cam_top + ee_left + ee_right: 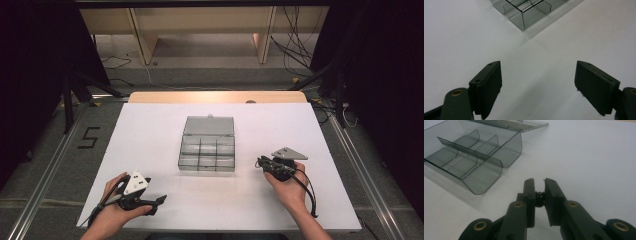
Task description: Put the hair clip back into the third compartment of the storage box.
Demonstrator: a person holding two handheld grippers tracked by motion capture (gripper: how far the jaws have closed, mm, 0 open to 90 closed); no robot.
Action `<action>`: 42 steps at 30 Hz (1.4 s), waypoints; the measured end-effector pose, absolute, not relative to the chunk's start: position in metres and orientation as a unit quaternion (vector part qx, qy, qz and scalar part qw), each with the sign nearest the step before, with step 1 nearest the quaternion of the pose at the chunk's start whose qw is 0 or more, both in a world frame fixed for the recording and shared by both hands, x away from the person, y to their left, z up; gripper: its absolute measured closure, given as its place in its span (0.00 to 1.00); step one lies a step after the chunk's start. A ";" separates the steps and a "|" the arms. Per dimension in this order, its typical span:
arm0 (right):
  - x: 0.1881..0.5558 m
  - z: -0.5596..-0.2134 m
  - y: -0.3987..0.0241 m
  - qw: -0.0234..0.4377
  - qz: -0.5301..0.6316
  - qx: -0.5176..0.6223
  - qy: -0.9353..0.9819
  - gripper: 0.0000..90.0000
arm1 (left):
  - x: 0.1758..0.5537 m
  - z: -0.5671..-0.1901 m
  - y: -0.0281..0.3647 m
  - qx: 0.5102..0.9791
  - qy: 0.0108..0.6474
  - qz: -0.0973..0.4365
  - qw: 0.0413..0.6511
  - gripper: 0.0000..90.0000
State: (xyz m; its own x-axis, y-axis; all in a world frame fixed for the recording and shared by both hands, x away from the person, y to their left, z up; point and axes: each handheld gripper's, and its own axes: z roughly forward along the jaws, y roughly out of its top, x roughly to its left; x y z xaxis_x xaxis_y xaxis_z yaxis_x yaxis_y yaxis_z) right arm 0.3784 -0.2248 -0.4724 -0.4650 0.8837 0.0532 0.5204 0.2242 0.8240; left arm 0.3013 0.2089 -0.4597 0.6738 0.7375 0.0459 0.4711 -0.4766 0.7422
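An open smoky clear compartment box (206, 155) lies at the middle of the white table, its lid (209, 126) folded back flat; the compartments look empty. My left gripper (158, 202) rests near the table's front left edge, open wide (537, 82) with bare table between its jaws and the box corner (524, 15) ahead. My right gripper (261, 163) sits just right of the box. Its jaws stand almost together (539, 182), shut on a small black ridged part (539, 195). The box (474, 162) lies to its front left.
The white board (150, 135) covers the table, with a strip of wooden edge (215, 96) at the far side. Beyond it stand wooden shelving legs and loose cables on the floor. Dark stands flank both sides of the table.
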 end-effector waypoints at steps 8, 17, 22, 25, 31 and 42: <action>0.379 -0.470 -0.221 0.221 0.416 0.464 0.750 0.89 | 0.301 -0.460 0.209 0.839 0.360 0.183 0.364 0.24; 0.380 -0.469 -0.216 0.221 0.420 0.459 0.751 0.89 | 0.301 -0.460 0.209 0.839 0.360 0.184 0.364 0.24; 0.381 -0.467 -0.214 0.220 0.424 0.458 0.749 0.89 | 0.301 -0.460 0.209 0.840 0.359 0.183 0.364 0.24; 0.382 -0.467 -0.212 0.221 0.425 0.458 0.749 0.89 | 0.301 -0.459 0.209 0.840 0.359 0.184 0.363 0.24; 0.384 -0.466 -0.210 0.221 0.428 0.457 0.748 0.89 | 0.301 -0.459 0.209 0.840 0.359 0.184 0.363 0.24; 0.388 -0.463 -0.206 0.222 0.431 0.457 0.746 0.89 | 0.301 -0.460 0.209 0.839 0.359 0.184 0.364 0.24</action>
State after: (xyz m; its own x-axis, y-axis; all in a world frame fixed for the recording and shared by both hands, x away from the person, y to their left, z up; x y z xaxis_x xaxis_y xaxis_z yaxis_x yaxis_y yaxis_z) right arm 0.3884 -0.2065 -0.4632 -0.4838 0.8730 0.0616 0.4898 0.2118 0.8457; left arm 0.3012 0.2087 -0.4595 0.6741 0.7371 0.0467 0.4698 -0.4767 0.7430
